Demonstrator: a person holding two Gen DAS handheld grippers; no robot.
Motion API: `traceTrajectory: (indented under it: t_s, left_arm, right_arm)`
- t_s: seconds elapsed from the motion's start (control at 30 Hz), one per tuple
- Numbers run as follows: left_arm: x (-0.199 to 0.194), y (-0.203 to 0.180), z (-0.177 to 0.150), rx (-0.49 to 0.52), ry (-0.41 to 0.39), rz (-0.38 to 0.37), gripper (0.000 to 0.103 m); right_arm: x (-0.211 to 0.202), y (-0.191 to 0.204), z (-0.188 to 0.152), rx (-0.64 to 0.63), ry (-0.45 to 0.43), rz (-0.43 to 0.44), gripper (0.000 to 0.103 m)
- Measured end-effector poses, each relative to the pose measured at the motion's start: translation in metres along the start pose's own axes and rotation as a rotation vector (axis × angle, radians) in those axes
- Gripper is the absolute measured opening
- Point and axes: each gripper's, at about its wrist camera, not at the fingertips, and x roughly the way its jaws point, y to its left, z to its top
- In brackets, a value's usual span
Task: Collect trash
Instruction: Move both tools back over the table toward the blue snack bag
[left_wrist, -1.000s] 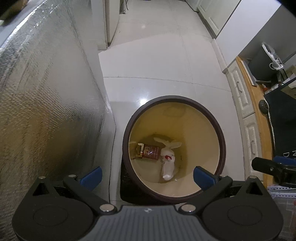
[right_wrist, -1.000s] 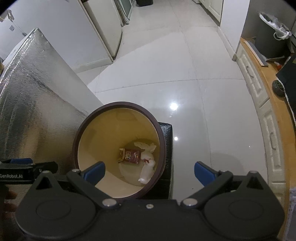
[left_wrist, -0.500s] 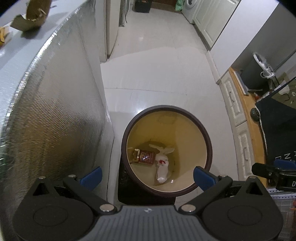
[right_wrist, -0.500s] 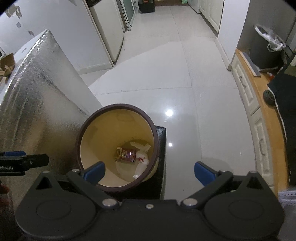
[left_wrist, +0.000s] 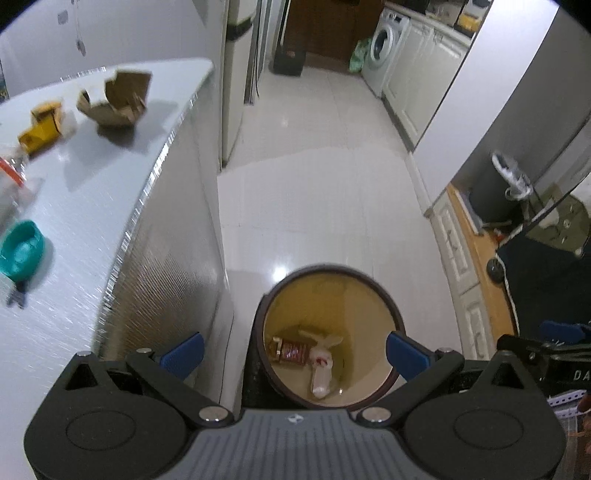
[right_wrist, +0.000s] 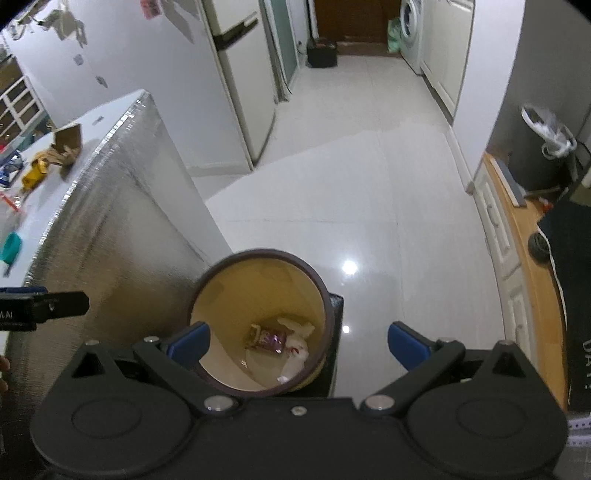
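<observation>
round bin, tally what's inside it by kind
In the round brown-rimmed bin:
red-brown snack wrapper: 1
crumpled white tissue with a red mark: 1
Total: 2

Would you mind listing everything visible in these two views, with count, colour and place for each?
Bin: 1, dark brown rim, tan inside, on the floor beside the counter.
Wrapper: 1, red-brown, at the bin's bottom.
Tissue: 1, white with a red spot, beside the wrapper.
Counter: 1, pale top, silver textured side, left.
Torn cardboard box: 1, brown, on the counter.
Yellow box: 1, near the cardboard.
Teal dish: 1, at the counter's near end.
Fridge: 1, white, past the counter.
Washing machine: 1, white, far end.
Dark bin with white bag: 1, right.
Left claw: black, blue pads, open, empty.
Right claw: same, open, empty.
</observation>
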Motion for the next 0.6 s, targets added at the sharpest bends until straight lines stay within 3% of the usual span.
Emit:
traceTrajectory:
  t_s: [0.37, 0.6]
  left_arm:
    - [-0.078, 0.028, 0.002, -0.062, -0.163, 0.026, 0.103]
    - [-0.115, 0.071, -0.003, -0.118, -0.238, 0.075, 0.103]
  right_arm:
    - [-0.036, 0.048, 0.018, -0.099, -0.105, 0.077, 0.103]
    - [-0.048, 0.100, 0.028, -0.197, -0.170, 0.124, 0.103]
